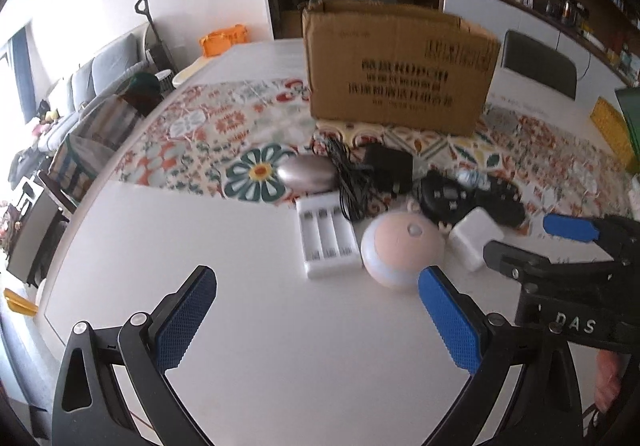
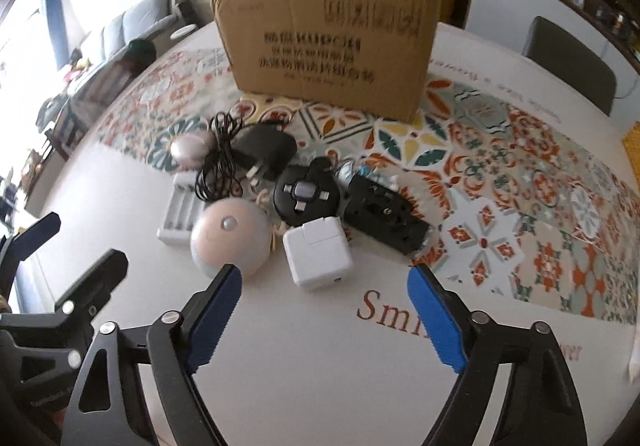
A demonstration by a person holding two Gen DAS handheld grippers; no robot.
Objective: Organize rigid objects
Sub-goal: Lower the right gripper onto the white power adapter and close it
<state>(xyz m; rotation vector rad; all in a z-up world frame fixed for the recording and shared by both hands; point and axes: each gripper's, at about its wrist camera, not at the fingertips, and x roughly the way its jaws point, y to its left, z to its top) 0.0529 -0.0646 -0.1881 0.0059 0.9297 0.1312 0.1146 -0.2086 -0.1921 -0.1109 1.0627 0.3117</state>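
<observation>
A cluster of small objects lies on the white table in front of a cardboard box (image 1: pixel 400 66) (image 2: pixel 332 42). It holds a white battery charger (image 1: pixel 328 238) (image 2: pixel 180 214), a round pinkish dome light (image 1: pixel 402 250) (image 2: pixel 228 238), a white cube adapter (image 1: pixel 476 238) (image 2: pixel 318 254), a black round travel plug (image 1: pixel 444 198) (image 2: pixel 306 196), a black socket block (image 2: pixel 384 214), a black power adapter with coiled cord (image 1: pixel 386 168) (image 2: pixel 262 156), and a silvery oval (image 1: pixel 306 174) (image 2: pixel 188 150). My left gripper (image 1: pixel 316 294) is open over bare table before the charger. My right gripper (image 2: pixel 324 286) is open, just short of the cube adapter.
A patterned cloth (image 2: pixel 520 182) covers the table's far half. Grey chairs (image 1: pixel 540 62) stand behind the table at the right. A yellow item (image 1: pixel 612 126) and green box lie at the right edge. A sofa (image 1: pixel 100 74) and clutter lie beyond the table's left rim.
</observation>
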